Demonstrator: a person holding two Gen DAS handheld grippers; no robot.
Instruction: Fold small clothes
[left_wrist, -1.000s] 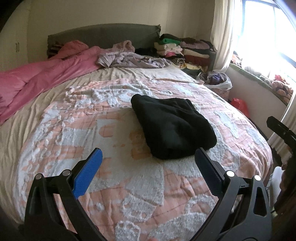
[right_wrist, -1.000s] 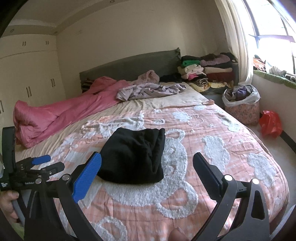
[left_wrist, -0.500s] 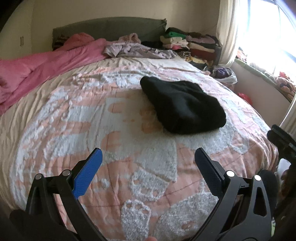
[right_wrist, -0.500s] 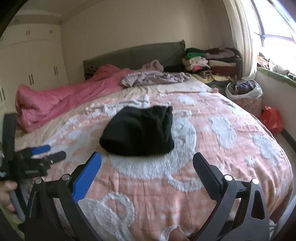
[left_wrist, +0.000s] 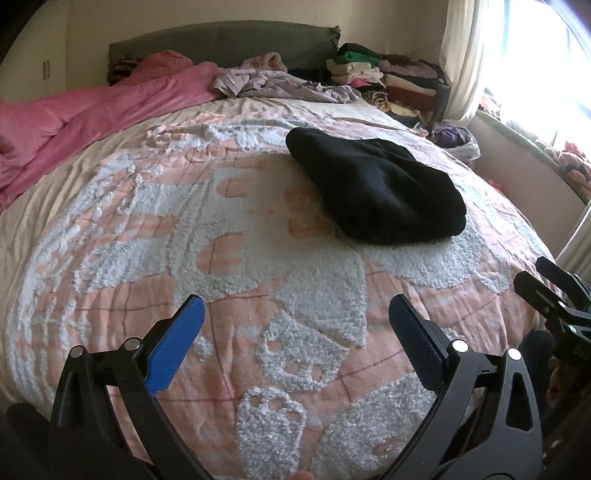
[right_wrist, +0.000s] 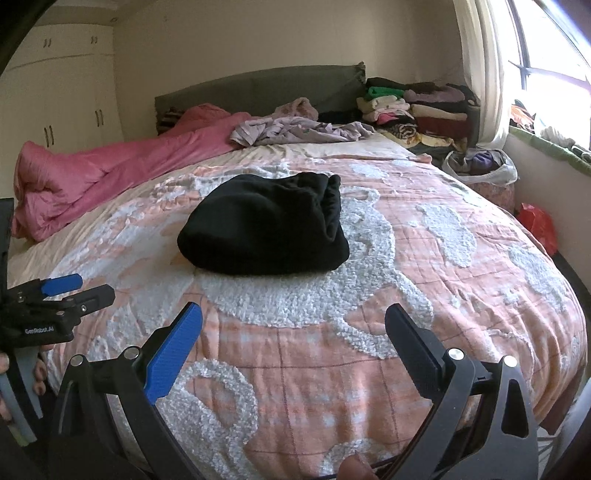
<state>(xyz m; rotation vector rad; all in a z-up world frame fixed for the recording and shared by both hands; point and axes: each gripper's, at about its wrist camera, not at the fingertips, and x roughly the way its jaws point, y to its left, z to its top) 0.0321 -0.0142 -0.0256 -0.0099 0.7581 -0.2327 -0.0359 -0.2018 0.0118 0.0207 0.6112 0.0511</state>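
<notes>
Both tongs have drawn back toward the foot of the bed since a second ago, so the folded black garment (left_wrist: 373, 192) now lies farther ahead of them, with a wider stretch of bedspread (left_wrist: 221, 258) between. One black garment is on the bed — a thick folded bundle resting near the middle of the pink-and-white bedspread, touching neither pair of tongs.

Two pairs of tongs are in view. The left tongs (left_wrist: 293, 317) stand wide open and empty, with the garment ahead and to their right. The right tongs (right_wrist: 293, 321) are also spread wide with nothing between them; the garment lies ahead, slightly to their left.

At the head of the bed lie one rumpled pink quilt (right_wrist: 122, 166) and one heap of loose lilac clothes (right_wrist: 295, 131). Beside the headboard stands one stack of folded clothes (right_wrist: 417, 110) — several layers, too many to count surely. One red bag (right_wrist: 537, 227) sits on the floor by the window wall.
</notes>
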